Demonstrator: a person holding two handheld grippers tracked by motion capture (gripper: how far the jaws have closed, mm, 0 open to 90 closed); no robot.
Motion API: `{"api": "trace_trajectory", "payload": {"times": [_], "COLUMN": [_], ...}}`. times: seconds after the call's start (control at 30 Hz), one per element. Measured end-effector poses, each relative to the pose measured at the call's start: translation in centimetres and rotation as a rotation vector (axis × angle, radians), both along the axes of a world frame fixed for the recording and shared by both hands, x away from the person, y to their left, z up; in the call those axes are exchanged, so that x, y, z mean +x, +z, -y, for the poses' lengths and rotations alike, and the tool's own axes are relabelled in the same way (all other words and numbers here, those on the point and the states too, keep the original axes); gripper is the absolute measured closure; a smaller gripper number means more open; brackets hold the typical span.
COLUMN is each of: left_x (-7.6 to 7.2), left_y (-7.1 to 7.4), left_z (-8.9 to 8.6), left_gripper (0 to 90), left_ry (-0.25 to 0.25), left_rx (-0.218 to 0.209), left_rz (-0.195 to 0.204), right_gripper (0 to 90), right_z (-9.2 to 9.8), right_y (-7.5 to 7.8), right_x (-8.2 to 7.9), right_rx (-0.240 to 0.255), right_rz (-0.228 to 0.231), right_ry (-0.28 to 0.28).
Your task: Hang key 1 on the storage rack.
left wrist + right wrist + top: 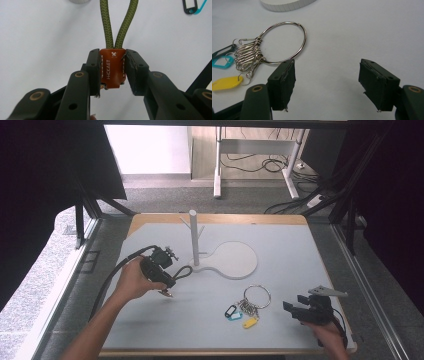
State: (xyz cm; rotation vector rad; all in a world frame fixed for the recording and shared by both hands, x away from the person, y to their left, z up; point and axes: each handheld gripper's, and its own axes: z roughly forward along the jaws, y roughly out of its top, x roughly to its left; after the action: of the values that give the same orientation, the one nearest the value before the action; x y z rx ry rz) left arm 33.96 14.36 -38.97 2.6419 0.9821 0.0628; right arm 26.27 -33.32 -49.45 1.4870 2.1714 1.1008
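Olive rope-loop keychain lifted by its tan leather tab

The left hand-held gripper (110, 72) clamps the leather tab (112, 68) above the desk (280, 250), beside the white peg stand (194, 237); light, the cord (117, 22) flops. The right hand-held gripper (327, 85) gapes empty.

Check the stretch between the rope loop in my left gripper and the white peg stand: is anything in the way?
Nothing visible blocks it. The left gripper holds the green rope loop by its leather tab, beside the peg stand, with bare table between. The key ring lies off to the side, near the right gripper.

Left gripper (167, 281) fingers clamped; right gripper (290, 309) fingers spread.
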Motion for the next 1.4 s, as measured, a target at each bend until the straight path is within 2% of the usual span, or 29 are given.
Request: {"api": "trace_trajectory", "payload": {"times": [0.13,0.27,0.37,0.8,1.1,1.23,1.4], "left_x": [0.5,1.1,1.6,3.6,4.6,5.1,5.8], "left_y": [1.0,2.0,2.6,5.0,6.7,7.1,7.4], "left_z": [-0.2,-0.4,-0.7,-1.9,-2.1,-2.6,-2.9], "left_gripper": [66.8,66.8,66.8,66.8,66.8,66.8,66.8], "left_ry": [0.002,0.011,0.001,0.064,0.082,0.095,0.109], "left_rx": [0.006,-0.005,0.015,-0.023,-0.046,-0.076,-0.081], "left_rz": [0.010,0.023,0.032,0.050,0.070,0.061,0.063], "right_gripper": [30.0,30.0,30.0,30.0,30.0,30.0,29.9], "right_z": [0.0,0.1,0.1,0.2,0.2,0.2,0.1], "right_y": [0.0,0.0,0.0,-0.1,-0.1,-0.1,-0.1], "right_x": [0.0,0.0,0.0,0.0,0.0,0.0,0.0], "right_rx": [0.000,0.001,0.002,0.000,-0.003,-0.004,-0.004], "right_rz": [-0.002,0.000,0.000,-0.001,-0.006,-0.004,-0.002], "right_ry": [0.000,-0.001,-0.001,0.005,0.005,0.007,0.007]}}
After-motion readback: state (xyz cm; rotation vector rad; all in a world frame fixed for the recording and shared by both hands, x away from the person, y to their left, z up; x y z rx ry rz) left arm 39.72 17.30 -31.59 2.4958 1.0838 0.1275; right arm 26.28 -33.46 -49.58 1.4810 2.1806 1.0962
